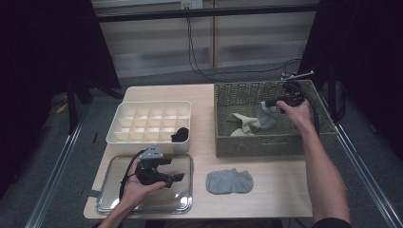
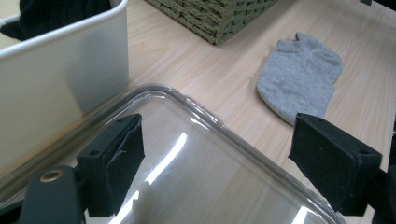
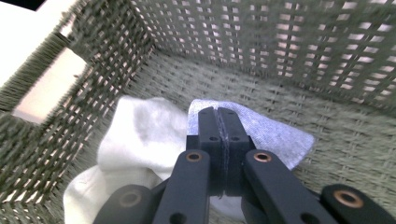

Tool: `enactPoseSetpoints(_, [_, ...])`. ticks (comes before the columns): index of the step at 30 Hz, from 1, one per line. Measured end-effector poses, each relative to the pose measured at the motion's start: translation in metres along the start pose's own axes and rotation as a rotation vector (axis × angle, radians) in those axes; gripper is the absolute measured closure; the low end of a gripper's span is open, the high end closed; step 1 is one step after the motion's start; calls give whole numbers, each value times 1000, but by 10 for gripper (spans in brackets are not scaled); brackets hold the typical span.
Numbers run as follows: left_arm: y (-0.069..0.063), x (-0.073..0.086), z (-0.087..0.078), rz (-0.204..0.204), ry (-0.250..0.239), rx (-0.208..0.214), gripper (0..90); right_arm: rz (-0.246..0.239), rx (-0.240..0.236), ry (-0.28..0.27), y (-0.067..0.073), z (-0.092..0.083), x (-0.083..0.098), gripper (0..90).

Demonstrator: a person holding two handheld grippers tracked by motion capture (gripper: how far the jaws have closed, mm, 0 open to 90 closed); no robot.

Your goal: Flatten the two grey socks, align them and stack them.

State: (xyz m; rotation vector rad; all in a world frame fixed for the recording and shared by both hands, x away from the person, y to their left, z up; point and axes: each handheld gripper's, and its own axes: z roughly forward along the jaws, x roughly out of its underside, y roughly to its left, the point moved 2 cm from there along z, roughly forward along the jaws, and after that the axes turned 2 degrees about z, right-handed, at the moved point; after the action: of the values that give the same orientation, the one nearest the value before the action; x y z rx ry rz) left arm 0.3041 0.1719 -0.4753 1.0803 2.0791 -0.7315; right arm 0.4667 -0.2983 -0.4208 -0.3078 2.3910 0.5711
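At three o'clock on the bench (image 1: 199, 95), a wicker basket (image 1: 237, 95) is shown; inside it a grey sock (image 3: 275, 133) is pinched by the right claw (image 3: 223, 122), beside a white sock (image 3: 135, 140). At seven o'clock, the left claw (image 2: 217, 158) is held wide over a clear lid (image 2: 205, 177).

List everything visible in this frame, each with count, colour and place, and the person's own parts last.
grey sock in basket: 1, grey, clamped and lifted in the basket
cream sock: 1, cream, on the basket floor
wicker basket: 1, olive, table right
flat grey sock: 1, grey, on the table in front of the basket
divided box: 1, white, table left
black sock: 1, black, in a front compartment
clear lid: 1, transparent, front left
table: 1, light wood
left gripper: black, open above the lid
right gripper: black, shut on the grey sock
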Motion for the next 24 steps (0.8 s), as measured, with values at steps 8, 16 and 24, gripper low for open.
enactPoseSetpoints(8, [-7, -4, 1, 20, -13, 13, 172, 15, -41, -83, 7, -16, -3, 898])
enactPoseSetpoints(16, [-2, -10, 7, 11, -9, 4, 182, 17, -78, -149, 13, -29, -5, 898])
enactPoseSetpoints(24, [-5, -8, 2, 10, -36, 16, 195, 11, -110, -201, 25, -38, 4, 899])
